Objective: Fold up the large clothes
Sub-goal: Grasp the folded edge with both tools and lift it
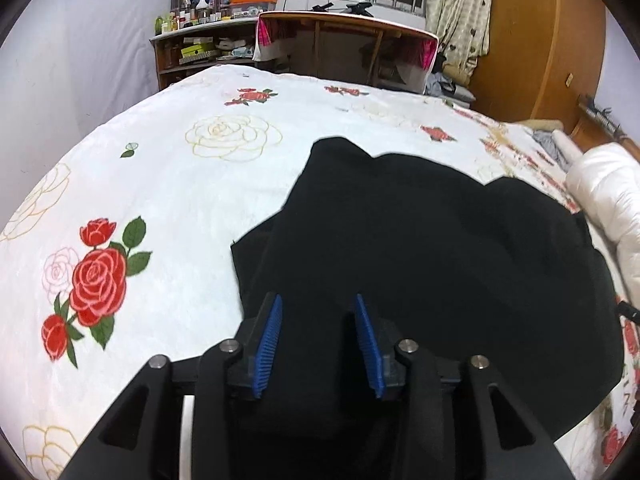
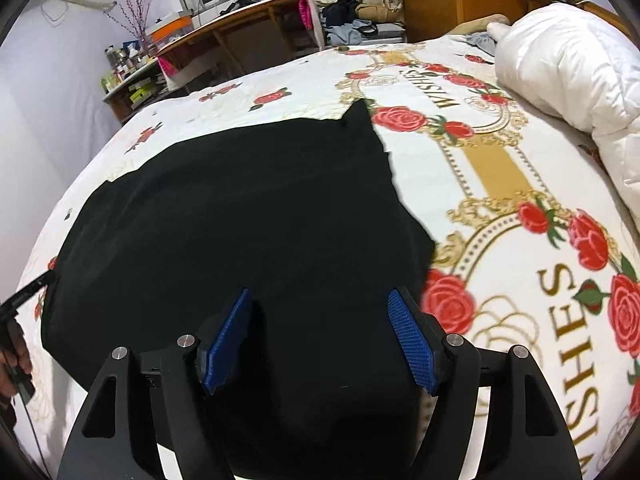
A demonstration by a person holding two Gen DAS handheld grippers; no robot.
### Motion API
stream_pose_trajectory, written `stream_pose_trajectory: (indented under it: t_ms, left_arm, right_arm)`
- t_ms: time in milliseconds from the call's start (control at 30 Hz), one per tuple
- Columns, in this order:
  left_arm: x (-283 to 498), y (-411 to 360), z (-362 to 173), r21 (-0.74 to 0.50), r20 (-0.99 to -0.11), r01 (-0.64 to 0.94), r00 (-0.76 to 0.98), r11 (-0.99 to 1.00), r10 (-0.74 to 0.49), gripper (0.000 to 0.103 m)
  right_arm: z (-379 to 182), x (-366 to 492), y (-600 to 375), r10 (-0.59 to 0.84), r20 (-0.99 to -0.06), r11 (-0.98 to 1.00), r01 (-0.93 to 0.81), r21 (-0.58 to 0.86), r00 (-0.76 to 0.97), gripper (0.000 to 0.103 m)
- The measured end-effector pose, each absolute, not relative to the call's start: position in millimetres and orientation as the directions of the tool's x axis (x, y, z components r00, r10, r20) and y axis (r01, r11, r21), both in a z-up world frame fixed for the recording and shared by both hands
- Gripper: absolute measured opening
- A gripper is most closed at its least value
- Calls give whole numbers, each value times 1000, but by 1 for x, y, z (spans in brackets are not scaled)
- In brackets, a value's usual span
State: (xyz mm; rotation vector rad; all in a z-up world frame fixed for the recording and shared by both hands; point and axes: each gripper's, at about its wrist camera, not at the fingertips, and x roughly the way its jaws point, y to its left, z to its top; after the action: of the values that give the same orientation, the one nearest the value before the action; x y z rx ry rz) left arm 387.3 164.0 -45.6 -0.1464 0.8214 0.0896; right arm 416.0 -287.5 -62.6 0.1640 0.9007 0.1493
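A large black garment (image 1: 432, 248) lies spread on a white bed cover with red roses (image 1: 168, 184). It also shows in the right wrist view (image 2: 240, 208). My left gripper (image 1: 319, 300) is open, its blue pads apart, hovering over the garment's near left part. My right gripper (image 2: 320, 294) is open wide above the garment's near right part, close to its right edge. Neither gripper holds cloth. The left gripper's handle and the person's hand (image 2: 16, 344) show at the left edge of the right wrist view.
A white quilt (image 2: 568, 60) is rolled up at the right of the bed. A wooden desk (image 1: 344, 44) and a cluttered shelf (image 1: 196, 48) stand beyond the far edge. A wooden wardrobe (image 1: 544, 32) stands at the back right.
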Motion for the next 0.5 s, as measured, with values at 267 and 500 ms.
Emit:
stream_pose_trajectory:
  t_ms: [267, 500]
  left_arm:
    - [401, 200, -65, -194, -771, -166, 636, 967, -45, 57]
    - [411, 221, -94, -355, -754, -170, 634, 919, -174, 77]
  right_arm:
    - [-85, 427, -323, 252, -790, 956, -18, 292, 559, 77]
    - [-106, 440, -340, 377, -763, 902, -21, 432, 524, 83]
